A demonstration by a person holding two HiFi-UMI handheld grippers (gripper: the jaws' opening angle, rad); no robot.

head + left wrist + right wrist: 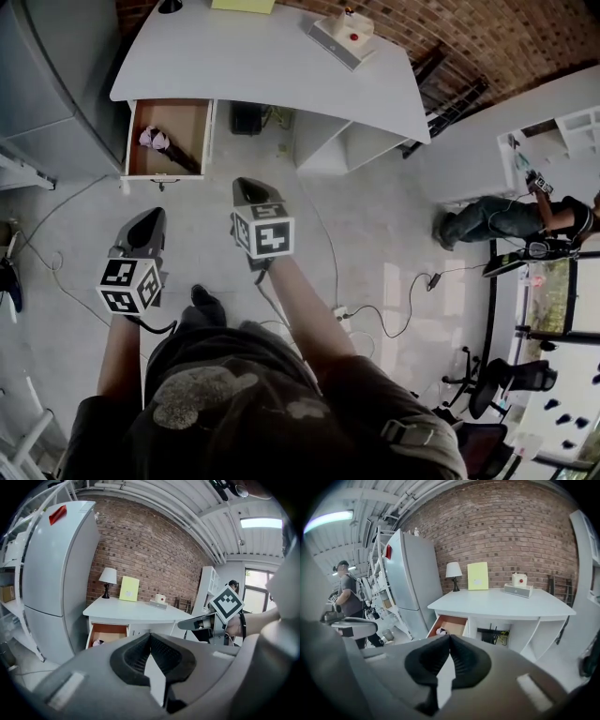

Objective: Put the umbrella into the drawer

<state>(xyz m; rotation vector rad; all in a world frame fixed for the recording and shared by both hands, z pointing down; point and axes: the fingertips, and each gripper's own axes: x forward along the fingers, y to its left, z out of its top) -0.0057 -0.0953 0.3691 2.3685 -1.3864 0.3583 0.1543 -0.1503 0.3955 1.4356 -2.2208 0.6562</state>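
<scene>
Umbrella [169, 150] lies in the desk's [262, 66] open drawer [187, 127]; left gripper [148, 220] and right gripper [247, 189] hang clear, jaws shut and empty, task apparently done.

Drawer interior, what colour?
The drawer is orange-brown inside; it shows best in the head view.

Left grey plastic gripper [148, 220] and right grey plastic gripper [247, 190]: black ribbed pads [133, 656], white cubes with black square markers [129, 284], thin black cable [155, 327]. Dark mottled shirt [253, 403]; black shoe [203, 300].
</scene>
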